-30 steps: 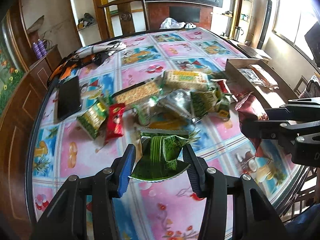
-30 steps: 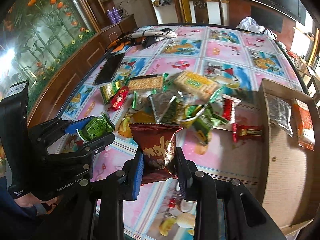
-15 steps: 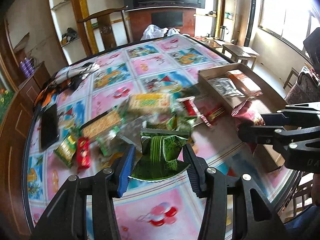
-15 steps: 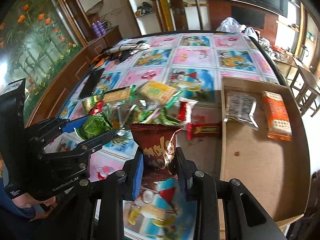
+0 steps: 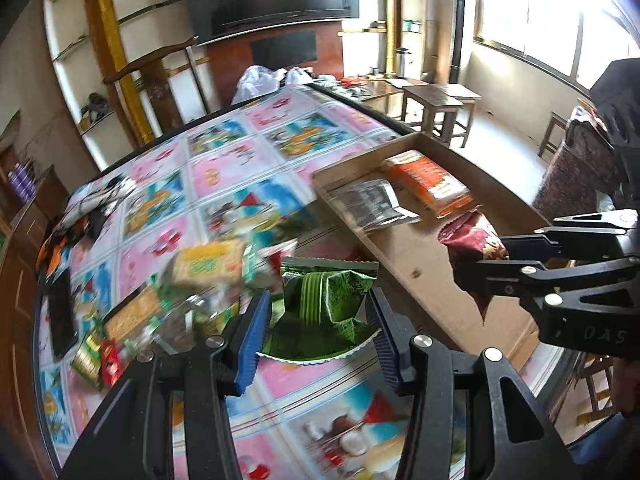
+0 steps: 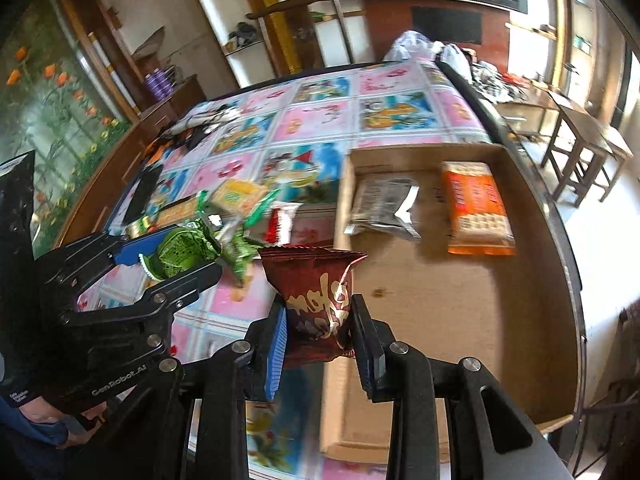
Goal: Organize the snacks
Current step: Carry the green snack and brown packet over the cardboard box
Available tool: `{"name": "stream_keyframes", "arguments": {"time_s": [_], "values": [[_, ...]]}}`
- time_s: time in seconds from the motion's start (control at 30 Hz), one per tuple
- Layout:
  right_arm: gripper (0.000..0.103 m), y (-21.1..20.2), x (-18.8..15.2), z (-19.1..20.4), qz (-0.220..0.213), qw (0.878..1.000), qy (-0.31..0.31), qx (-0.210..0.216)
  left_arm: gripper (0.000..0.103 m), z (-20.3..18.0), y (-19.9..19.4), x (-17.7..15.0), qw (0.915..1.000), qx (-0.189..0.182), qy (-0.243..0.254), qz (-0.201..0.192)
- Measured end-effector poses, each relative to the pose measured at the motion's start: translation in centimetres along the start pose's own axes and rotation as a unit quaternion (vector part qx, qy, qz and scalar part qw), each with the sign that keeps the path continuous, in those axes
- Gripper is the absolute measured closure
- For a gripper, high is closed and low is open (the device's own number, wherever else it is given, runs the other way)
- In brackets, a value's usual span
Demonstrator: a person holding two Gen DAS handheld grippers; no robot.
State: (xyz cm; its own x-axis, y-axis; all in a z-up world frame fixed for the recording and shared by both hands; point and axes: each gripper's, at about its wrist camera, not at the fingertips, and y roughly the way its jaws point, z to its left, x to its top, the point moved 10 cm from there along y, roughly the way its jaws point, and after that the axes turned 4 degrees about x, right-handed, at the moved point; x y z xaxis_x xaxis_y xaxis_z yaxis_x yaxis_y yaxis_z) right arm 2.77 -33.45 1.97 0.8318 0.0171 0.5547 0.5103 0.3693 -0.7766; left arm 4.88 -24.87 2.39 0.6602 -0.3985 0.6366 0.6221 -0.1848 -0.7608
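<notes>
My left gripper (image 5: 318,320) is shut on a green snack packet (image 5: 326,308), held above the table near the box's left wall. In the right wrist view the same green snack packet (image 6: 182,254) shows in the left gripper (image 6: 180,256) at the left. My right gripper (image 6: 320,328) is shut on a dark red snack packet (image 6: 318,300), raised over the near left edge of the shallow cardboard box (image 6: 440,312). From the left wrist view the dark red snack packet (image 5: 474,240) hangs over the cardboard box (image 5: 416,248). A grey packet (image 6: 382,210) and an orange packet (image 6: 476,208) lie inside.
A blurred pile of snacks (image 5: 192,280) lies on the patterned tablecloth (image 5: 224,172) to the left of the box. A black phone (image 5: 60,320) rests near the table's left edge. Wooden stools (image 5: 436,108) stand beyond the table on the right.
Both grippers have swung right with their packets, from over the snack pile toward the cardboard box. The red packet now hangs over the box's edge; both grips are unchanged.
</notes>
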Motion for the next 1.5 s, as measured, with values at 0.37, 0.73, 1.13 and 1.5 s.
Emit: {"name": "stream_keyframes", "arguments": {"time_s": [0.37,0.73,1.13,1.5], "values": [[0.07,-1.4,-0.9,-8.4,-0.002,0.995,0.088,-0.039,0.055,-7.6,3.0,2.5,0.9975,-0.064,0.028,0.009],[0.07,-0.6,-2.8,-12.5,0.026,0.991,0.123,-0.049,0.055,-11.5,7.1,1.8,0.9948,-0.085,0.028,0.05],[0.07,1.2,-2.9,-13.8,0.045,0.99,0.121,-0.05,0.055,-12.0,9.1,1.1,0.9948,-0.07,0.035,0.065],[0.068,2.3,-2.7,-13.5,0.049,0.991,0.11,-0.054,0.054,-12.1,9.6,0.6,0.9946,-0.066,0.036,0.072]]}}
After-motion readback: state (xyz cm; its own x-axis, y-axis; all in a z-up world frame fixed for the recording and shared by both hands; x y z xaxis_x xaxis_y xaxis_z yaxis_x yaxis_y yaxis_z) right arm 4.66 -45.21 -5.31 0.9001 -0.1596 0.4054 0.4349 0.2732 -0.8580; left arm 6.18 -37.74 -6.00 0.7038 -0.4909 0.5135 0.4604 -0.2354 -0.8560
